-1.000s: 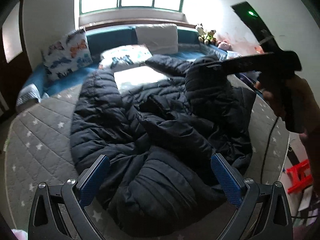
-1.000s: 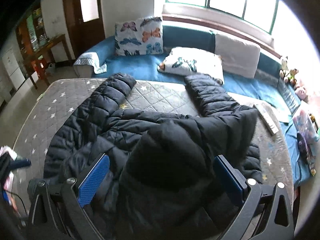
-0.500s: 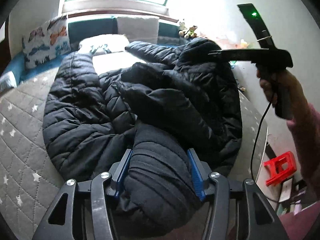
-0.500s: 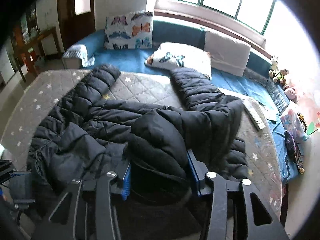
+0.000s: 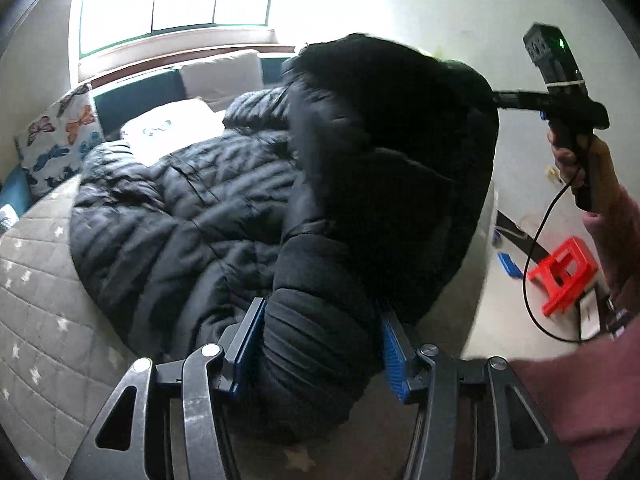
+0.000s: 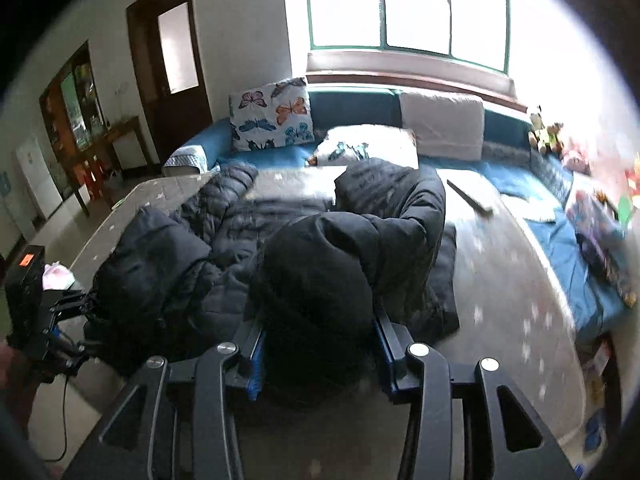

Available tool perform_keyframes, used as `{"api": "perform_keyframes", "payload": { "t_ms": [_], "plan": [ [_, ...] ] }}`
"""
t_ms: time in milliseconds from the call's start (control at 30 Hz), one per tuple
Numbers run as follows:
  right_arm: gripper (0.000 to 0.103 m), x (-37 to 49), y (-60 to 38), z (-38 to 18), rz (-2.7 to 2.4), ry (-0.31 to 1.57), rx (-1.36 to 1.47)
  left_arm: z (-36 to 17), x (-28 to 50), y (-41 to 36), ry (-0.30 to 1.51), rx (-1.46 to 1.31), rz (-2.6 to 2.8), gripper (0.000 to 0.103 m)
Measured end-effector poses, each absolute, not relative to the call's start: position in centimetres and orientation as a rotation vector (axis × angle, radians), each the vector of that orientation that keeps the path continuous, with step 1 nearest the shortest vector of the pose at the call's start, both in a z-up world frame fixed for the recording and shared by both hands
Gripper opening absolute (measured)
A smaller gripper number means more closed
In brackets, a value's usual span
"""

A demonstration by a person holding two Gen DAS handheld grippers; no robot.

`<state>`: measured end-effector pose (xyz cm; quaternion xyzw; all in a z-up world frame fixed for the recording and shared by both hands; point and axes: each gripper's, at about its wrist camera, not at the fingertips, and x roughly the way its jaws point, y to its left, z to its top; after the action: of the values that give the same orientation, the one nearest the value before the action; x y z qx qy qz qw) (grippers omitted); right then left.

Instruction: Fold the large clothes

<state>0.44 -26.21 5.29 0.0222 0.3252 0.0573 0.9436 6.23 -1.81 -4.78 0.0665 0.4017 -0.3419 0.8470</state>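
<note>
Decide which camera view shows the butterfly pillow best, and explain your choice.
The right wrist view shows the butterfly pillow best: it stands upright against the blue sofa, whole and sharply lit. The left wrist view shows the same pillow squeezed at the left edge and distorted.

You cannot see the lower ends of the blue pads (image 5: 250,346) in the left wrist view: the black puffer jacket (image 5: 192,220) bulges over them, and the fabric bunched between them covers whatever lies under it. The raised fold of jacket blocks the far right of the bed (image 5: 36,300) and part of the window. Your right gripper (image 5: 560,96) shows only its body and handle; its fingertips are buried in the jacket. Your pink sleeve (image 5: 608,400) runs off the frame's edge. In the right wrist view the mattress's star pattern is smeared by motion, and the toys (image 6: 546,132) by the window are washed out by glare.
</note>
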Motion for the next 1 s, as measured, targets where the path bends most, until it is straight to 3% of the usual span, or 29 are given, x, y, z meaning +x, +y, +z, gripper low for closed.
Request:
{"api": "perform_keyframes", "payload": {
  "t_ms": [200, 367, 567, 733, 1000],
  "plan": [
    [0.048, -2.6, -29.5, -0.5, 0.102, 0.853, 0.177, -7.0, 3.0, -2.6, 0.910, 0.207, -0.751, 0.056],
    [0.051, -3.2, -30.1, -2.2, 0.062, 0.968, 0.153, -4.9, 1.4, -2.3, 0.871, 0.233, -0.748, 0.057],
    [0.053, -4.2, -30.0, 1.2, -0.021, 0.917, 0.024, -1.0, 1.0, -3.2, 0.777, 0.215, -0.747, 0.058],
    [0.054, -2.0, -29.8, 5.0, 0.026, 0.781, 0.023, -1.8, 5.9, -6.1, 0.824, 0.144, -0.756, 0.058],
    [0.055, 6.2, -25.7, -0.2, 0.208, 0.910, -0.035, -7.9, 8.3, -11.0, 0.991, 0.111, -0.861, 0.058]
  ]
}}
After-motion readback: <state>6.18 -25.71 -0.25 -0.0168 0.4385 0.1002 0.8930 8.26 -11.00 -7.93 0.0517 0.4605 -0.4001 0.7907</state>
